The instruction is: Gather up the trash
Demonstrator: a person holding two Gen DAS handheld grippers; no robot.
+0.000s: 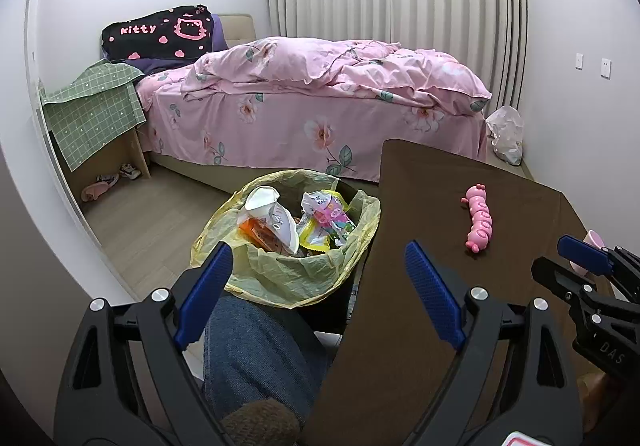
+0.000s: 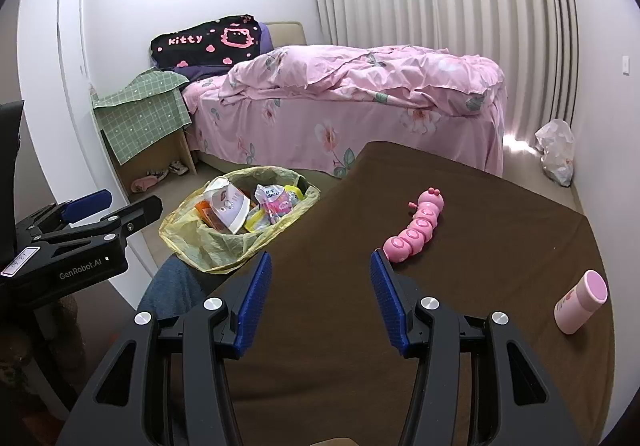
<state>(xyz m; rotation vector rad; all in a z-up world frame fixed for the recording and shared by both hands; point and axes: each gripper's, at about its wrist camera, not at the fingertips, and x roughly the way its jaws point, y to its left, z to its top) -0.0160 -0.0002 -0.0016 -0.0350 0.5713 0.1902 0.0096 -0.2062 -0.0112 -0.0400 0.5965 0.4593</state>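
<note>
Right gripper [image 2: 318,300] hangs over the brown-covered desk [image 2: 460,346], jaws spread and empty, nothing between the blue pads. Left gripper [image 1: 318,292] is released too, hovering at the desk's left edge above the person's denim-clad knee [image 1: 256,350]. Just past it, the trash bin [image 1: 288,278] stands on the floor against the desk's edge, its yellow liner full of wrappers and a white pouch. I'd call that trash light, crinkly and easily crushed, best pinched by a flat edge. On the desk only a pink caterpillar toy [image 2: 416,230] and a pink bottle [image 2: 580,304] lying on its side remain; whether either counts as trash I can't say. The bottle looks rigid and smooth, likely to roll, so grip across its middle. Far off by the pink bed [image 2: 360,113], a crumpled plastic bag [image 2: 556,149] sits on the floor, contents unclear. The bin's body is hidden under liner and desk.
</note>
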